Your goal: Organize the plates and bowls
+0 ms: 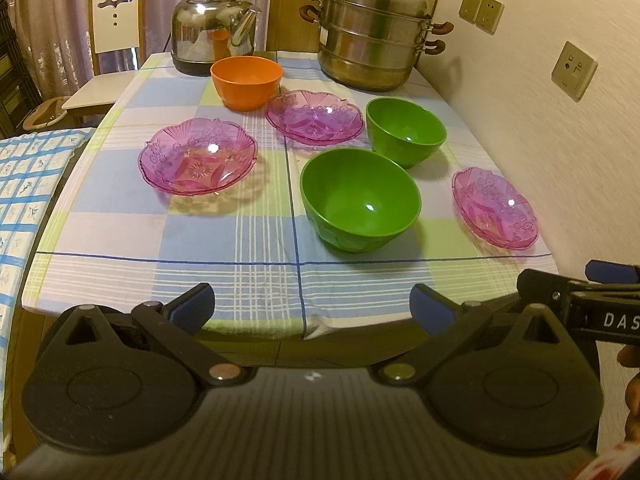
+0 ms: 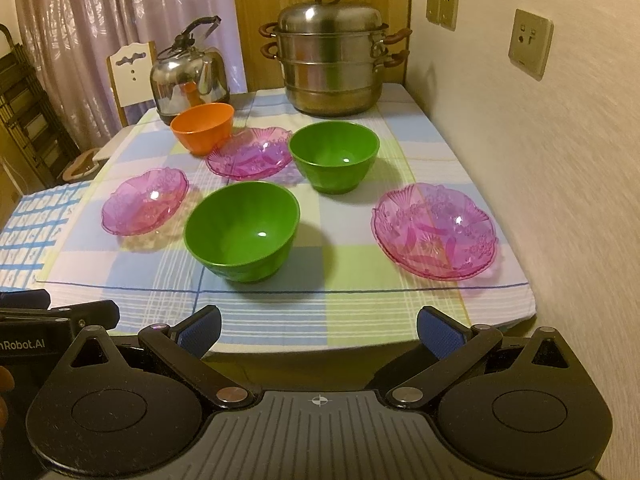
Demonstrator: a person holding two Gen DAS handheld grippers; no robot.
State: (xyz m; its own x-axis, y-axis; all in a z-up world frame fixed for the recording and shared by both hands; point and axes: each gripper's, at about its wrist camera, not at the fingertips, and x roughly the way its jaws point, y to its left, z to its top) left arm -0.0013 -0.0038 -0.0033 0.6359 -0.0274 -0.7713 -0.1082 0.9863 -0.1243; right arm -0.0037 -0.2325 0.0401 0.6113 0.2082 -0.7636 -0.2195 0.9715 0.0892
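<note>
Three pink glass plates sit apart on the checked tablecloth: one at the left (image 1: 198, 156) (image 2: 144, 201), one in the middle back (image 1: 315, 117) (image 2: 250, 153), one at the right by the wall (image 1: 495, 207) (image 2: 434, 230). A near green bowl (image 1: 360, 199) (image 2: 242, 230), a far green bowl (image 1: 405, 130) (image 2: 334, 156) and an orange bowl (image 1: 247, 82) (image 2: 203, 127) stand upright and separate. My left gripper (image 1: 313, 307) and right gripper (image 2: 319, 328) are open and empty, both held at the table's near edge, short of the dishes.
A steel kettle (image 1: 214, 26) (image 2: 188, 80) and a stacked steamer pot (image 1: 370, 36) (image 2: 334, 60) stand at the table's far end. The wall (image 2: 560, 160) runs along the right side. A chair (image 1: 116, 28) and a blue-checked surface (image 1: 24, 200) are at the left.
</note>
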